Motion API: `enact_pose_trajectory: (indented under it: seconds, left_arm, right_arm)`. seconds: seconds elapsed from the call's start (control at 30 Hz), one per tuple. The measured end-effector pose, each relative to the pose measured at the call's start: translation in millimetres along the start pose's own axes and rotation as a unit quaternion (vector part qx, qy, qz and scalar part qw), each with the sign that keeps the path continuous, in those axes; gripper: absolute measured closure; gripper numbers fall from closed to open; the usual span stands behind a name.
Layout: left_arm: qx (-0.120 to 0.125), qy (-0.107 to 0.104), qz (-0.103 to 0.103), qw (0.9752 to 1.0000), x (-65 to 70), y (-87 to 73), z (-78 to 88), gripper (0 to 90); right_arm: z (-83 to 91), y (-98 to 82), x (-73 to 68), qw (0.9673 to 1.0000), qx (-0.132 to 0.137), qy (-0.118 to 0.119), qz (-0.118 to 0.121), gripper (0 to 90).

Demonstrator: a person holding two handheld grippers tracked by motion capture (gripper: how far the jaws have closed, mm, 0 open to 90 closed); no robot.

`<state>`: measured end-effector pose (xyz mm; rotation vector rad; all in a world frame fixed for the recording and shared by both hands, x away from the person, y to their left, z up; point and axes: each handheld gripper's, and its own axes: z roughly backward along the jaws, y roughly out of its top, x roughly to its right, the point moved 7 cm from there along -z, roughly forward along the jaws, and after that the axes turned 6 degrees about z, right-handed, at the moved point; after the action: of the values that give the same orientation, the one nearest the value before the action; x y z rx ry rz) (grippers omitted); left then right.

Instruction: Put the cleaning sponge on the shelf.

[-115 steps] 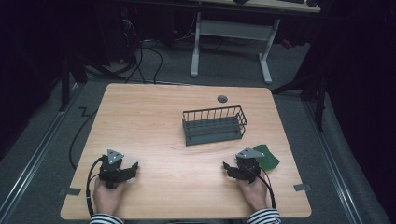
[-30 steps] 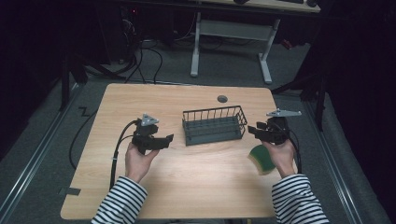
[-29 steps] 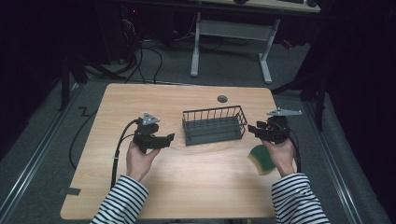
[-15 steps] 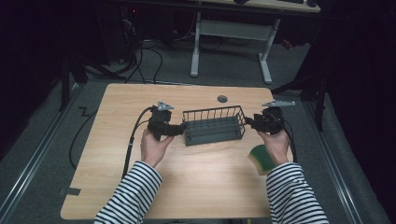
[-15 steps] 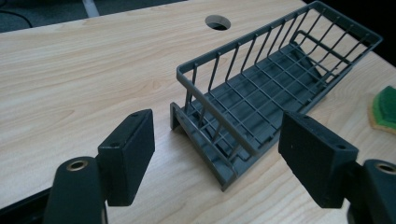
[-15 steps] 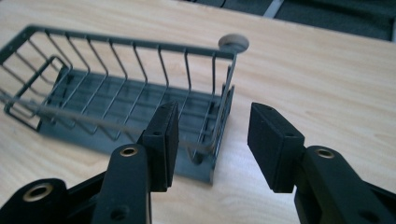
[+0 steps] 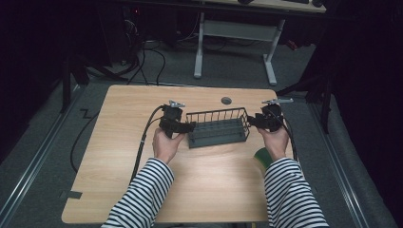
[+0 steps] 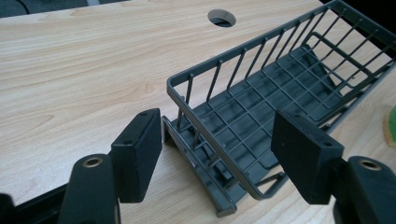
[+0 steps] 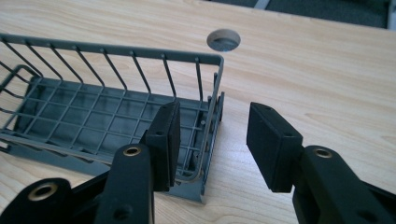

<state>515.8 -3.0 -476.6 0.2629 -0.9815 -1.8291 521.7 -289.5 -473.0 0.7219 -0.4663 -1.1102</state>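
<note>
Dark grey wire basket with a slatted plastic base (image 7: 217, 127) stood on the light wooden worktop (image 7: 119, 156), near its middle and a little towards the far edge, with a round cable hole (image 7: 226, 100) just behind it. The left gripper (image 7: 183, 127) was at the left end of the basket, and in the left gripper view its jaws had just been closing; the end wall of the basket (image 8: 219, 154) stood between the two black pads, but the pads were not yet pressing on it. The right gripper (image 7: 254, 121) was at the right end, its jaws also just closing, released around the corner wire (image 9: 212, 116) with a gap on the outer side. A green round object (image 7: 262, 156) lay near the right sleeve (image 7: 290, 190).
</note>
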Motion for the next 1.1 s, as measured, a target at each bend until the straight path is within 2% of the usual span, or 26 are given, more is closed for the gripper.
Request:
enact_pose_trajectory:
  seconds: [0.07,0.17,0.3,0.4,0.43,0.67,0.93,0.97,1.1]
  left_arm:
    - [0.003,0.01,-0.007,0.9999,0.5,-1.5,-4.3,37.8]
    - [-0.001,0.012,-0.012,0.9998,0.9,-3.3,-6.9,40.3]
    - [-0.002,0.01,-0.016,0.9998,2.2,-4.6,-7.5,44.6]
    - [-0.011,0.005,-0.023,0.9997,3.7,-7.2,-9.0,49.3]
    - [-0.016,0.006,-0.031,0.9994,3.8,-8.9,-9.9,51.4]
    - [-0.027,0.005,-0.038,0.9989,1.3,-14.4,-9.1,59.7]
    - [-0.023,-0.001,-0.038,0.999,0.8,-21.9,0.3,61.8]
    - [-0.027,-0.003,-0.036,0.999,-0.3,-23.7,3.0,62.0]
    - [-0.028,-0.005,-0.033,0.999,-1.6,-27.0,7.3,61.9]
  right_arm:
    - [-3.0,-0.2,-0.8,1.0,-0.001,0.002,-0.001,57.2]
    - [-7.1,-1.8,-1.9,1.0,-0.007,0.006,-0.001,59.8]
    - [-12.8,-5.2,-3.5,0.9996,-0.02,0.018,0.003,65.7]
    - [-14.8,-6.7,-5.4,0.9993,-0.026,0.025,0.006,68.7]
    - [-16.3,-8.5,-7.2,0.999,-0.034,0.028,0.011,70.5]
    - [-16.1,-10.2,-8.4,0.9986,-0.041,0.026,0.021,74.7]
    - [-12.4,-15.9,-17.3,0.997,-0.054,0.029,0.047,76.2]
    - [-11.7,-16.2,-20.1,0.9964,-0.057,0.027,0.057,76.2]
    - [-10.9,-17.0,-24.2,0.9959,-0.061,0.032,0.059,76.1]
